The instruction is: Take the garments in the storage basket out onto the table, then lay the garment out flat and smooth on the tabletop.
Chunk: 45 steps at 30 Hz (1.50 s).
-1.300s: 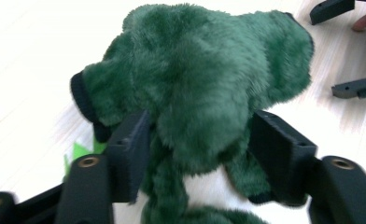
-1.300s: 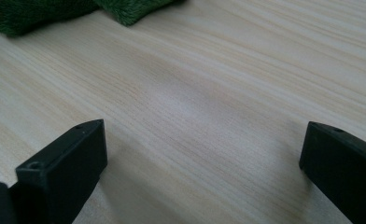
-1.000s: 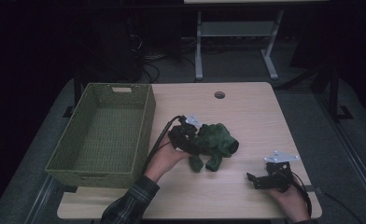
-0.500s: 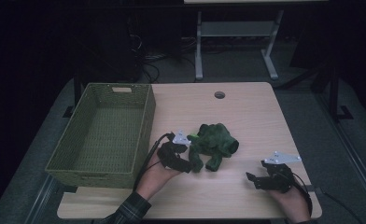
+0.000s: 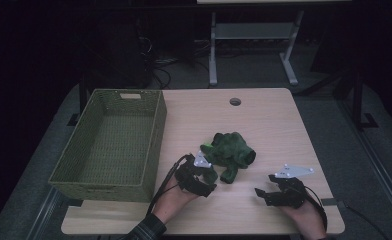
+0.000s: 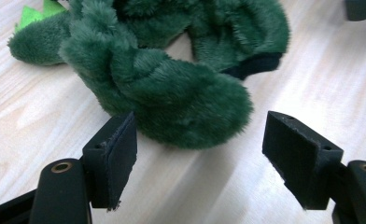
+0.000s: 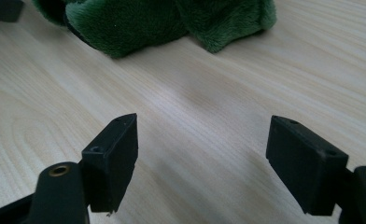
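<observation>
Lying on the pale wooden bench (image 5: 274, 120) beside the woven green basket (image 5: 109, 140), the green plush toy (image 5: 230, 152) is ungripped. Left gripper (image 6: 197, 154) has just been opening, a plush limb between its jaws untouched; right gripper (image 7: 200, 154), just closing, stands open over bare wood. Closing on pile alone risks slippage.

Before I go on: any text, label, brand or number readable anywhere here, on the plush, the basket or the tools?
None can be read.
Plush: plain green fur, no tag with print in sight.
Basket: plain weave; a pale patch at its far rim is too small to tell if it bears any text.
Left tool and right tool: bare black pads, no markings.
Table: bare wood.
</observation>
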Tool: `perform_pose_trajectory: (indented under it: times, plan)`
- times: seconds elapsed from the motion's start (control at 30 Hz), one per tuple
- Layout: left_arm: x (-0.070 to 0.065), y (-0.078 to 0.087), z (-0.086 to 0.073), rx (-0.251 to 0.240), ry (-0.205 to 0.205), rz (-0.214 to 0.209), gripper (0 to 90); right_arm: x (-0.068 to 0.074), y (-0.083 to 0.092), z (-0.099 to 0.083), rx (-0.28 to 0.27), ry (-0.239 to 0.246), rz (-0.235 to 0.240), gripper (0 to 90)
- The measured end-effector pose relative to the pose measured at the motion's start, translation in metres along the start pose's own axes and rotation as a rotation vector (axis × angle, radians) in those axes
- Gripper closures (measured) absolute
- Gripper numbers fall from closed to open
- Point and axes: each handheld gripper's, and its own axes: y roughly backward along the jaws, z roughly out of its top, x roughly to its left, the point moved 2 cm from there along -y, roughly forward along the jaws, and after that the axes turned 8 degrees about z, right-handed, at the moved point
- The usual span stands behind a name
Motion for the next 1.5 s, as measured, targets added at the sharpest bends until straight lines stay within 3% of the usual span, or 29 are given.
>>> perform_pose_trajectory:
  times: [0.13,0.3,0.37,0.57,0.8,1.17,1.27,1.5]
  plan:
    - [0.002,-0.005,0.001,-0.009,-0.001,-0.002,37.8,0.000,-0.001,0.000,0.000,0.001,0.002,25.0]
    - [0.009,0.000,0.003,-0.031,0.022,-0.035,76.7,0.001,-0.001,0.001,-0.005,0.006,0.006,25.0]
    - [0.013,0.007,0.004,-0.047,0.034,-0.035,85.0,0.003,-0.001,0.003,-0.006,0.004,0.013,25.0]
    - [0.023,0.020,0.002,-0.079,0.074,-0.029,86.1,0.013,-0.007,0.012,-0.020,0.016,0.055,29.0]
    - [0.028,0.026,0.001,-0.093,0.088,-0.031,86.1,0.034,-0.022,0.029,-0.037,0.053,0.100,33.7]
    - [0.029,0.028,0.001,-0.096,0.092,-0.046,86.2,0.046,-0.053,0.045,-0.007,0.064,0.060,31.0]
    - [0.029,0.028,0.001,-0.097,0.091,-0.048,86.2,0.046,-0.058,0.046,0.003,0.067,0.052,39.3]
    - [0.030,0.028,0.000,-0.088,0.088,-0.056,86.2,0.041,-0.055,0.046,-0.001,0.074,0.088,71.9]
